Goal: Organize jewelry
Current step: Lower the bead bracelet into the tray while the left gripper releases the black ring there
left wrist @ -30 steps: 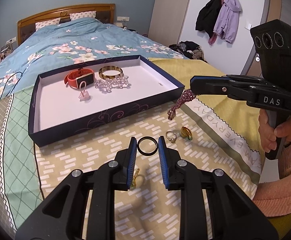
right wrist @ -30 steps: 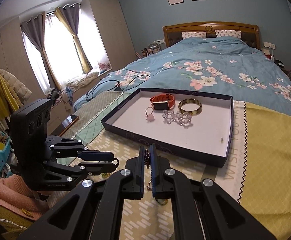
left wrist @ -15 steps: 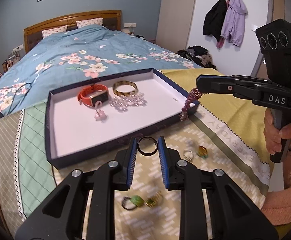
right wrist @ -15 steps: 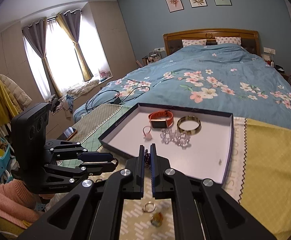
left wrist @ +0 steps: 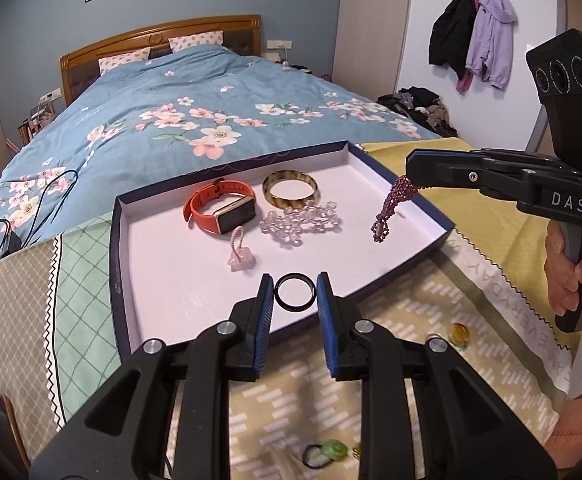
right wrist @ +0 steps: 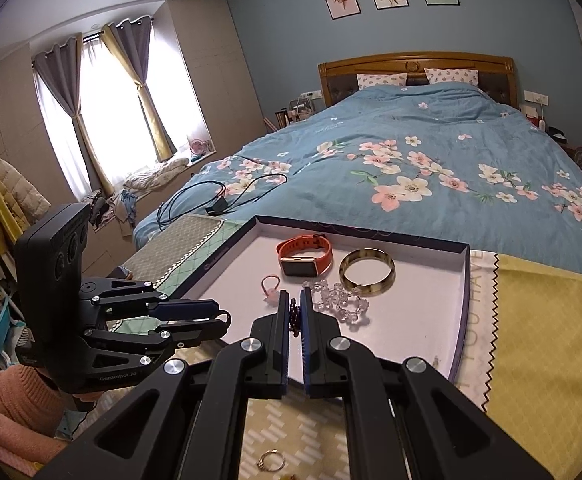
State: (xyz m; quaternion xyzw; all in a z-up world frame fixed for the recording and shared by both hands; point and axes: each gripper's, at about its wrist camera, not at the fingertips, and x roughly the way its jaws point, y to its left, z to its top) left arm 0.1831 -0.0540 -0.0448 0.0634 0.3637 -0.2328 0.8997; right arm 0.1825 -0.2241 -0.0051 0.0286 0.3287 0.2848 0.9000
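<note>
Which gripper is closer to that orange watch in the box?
Left. The left gripper hangs just in front of the orange watch; the right gripper is off to its right.

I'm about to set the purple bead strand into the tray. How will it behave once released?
Probably floppy: the purple bead strand hangs limp and doubled from the right tongs. It will likely collapse into a loose heap, like the clear bead bracelet already in the tray. It looks light, and may swing while carried.

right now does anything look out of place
Yes: a few rings, a green one and an amber one, lie loose on the cloth outside the tray, while the other jewelry already sits inside it.
</note>
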